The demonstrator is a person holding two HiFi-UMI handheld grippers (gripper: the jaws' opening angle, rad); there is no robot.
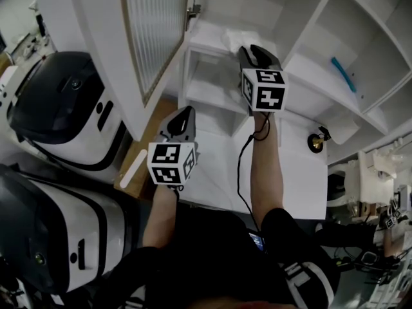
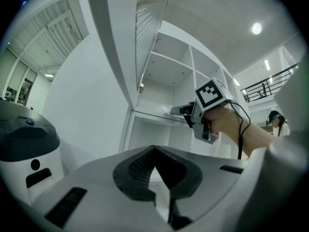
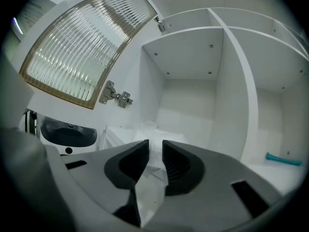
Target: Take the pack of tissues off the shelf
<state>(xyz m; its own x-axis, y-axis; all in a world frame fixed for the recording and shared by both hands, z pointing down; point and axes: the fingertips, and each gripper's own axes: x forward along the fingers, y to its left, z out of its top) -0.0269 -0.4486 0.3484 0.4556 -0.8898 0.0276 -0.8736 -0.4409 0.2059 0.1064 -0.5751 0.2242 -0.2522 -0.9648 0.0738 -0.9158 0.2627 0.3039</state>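
Observation:
The pack of tissues, white and crinkly, lies on the upper board of the white shelf, just inside the open compartment. My right gripper reaches into that compartment. In the right gripper view the pack fills the narrow gap between the right gripper's pads, which press on it. My left gripper hangs lower, in front of the shelf, apart from the pack. Its jaws meet at the tips with nothing between them. From the left gripper view the right gripper shows at the shelf edge.
A cabinet door with ribbed glass stands open to the left of the compartment. A teal object lies on the shelf to the right. Two white-and-black machines stand at the left. A small brass fitting sits lower right.

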